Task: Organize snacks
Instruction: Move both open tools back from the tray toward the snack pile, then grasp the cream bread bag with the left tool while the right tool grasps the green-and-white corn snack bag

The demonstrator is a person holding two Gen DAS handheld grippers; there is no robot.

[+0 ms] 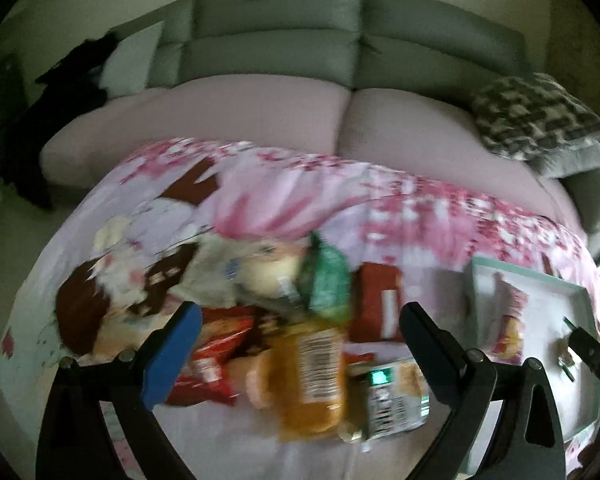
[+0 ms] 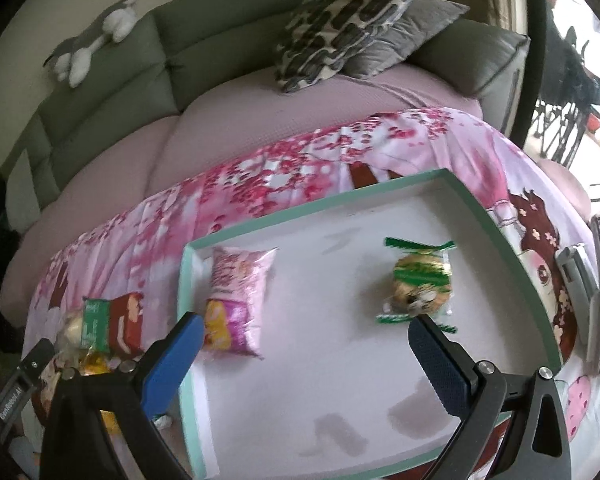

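Note:
A heap of snack packets lies on the pink flowered cloth: an orange packet (image 1: pixel 314 380), a red packet (image 1: pixel 208 356), a green packet (image 1: pixel 328 280), a dark red packet (image 1: pixel 378 300) and a white-green packet (image 1: pixel 392 400). My left gripper (image 1: pixel 300 336) is open and empty, just above the heap with the orange packet between its fingers. A white tray with a mint rim (image 2: pixel 204 360) holds a pink packet (image 2: pixel 236 300) and a green-wrapped cookie (image 2: pixel 420 284). My right gripper (image 2: pixel 306 344) is open and empty above the tray. The tray (image 1: pixel 476 280) also shows in the left wrist view.
A sofa with pink seat cushions (image 1: pixel 260 112) and grey backrest stands behind the table. Patterned pillows (image 2: pixel 344 24) lie on it, a plush toy (image 2: pixel 96 36) on its back. A phone on a stand (image 2: pixel 596 280) is at the table's right edge.

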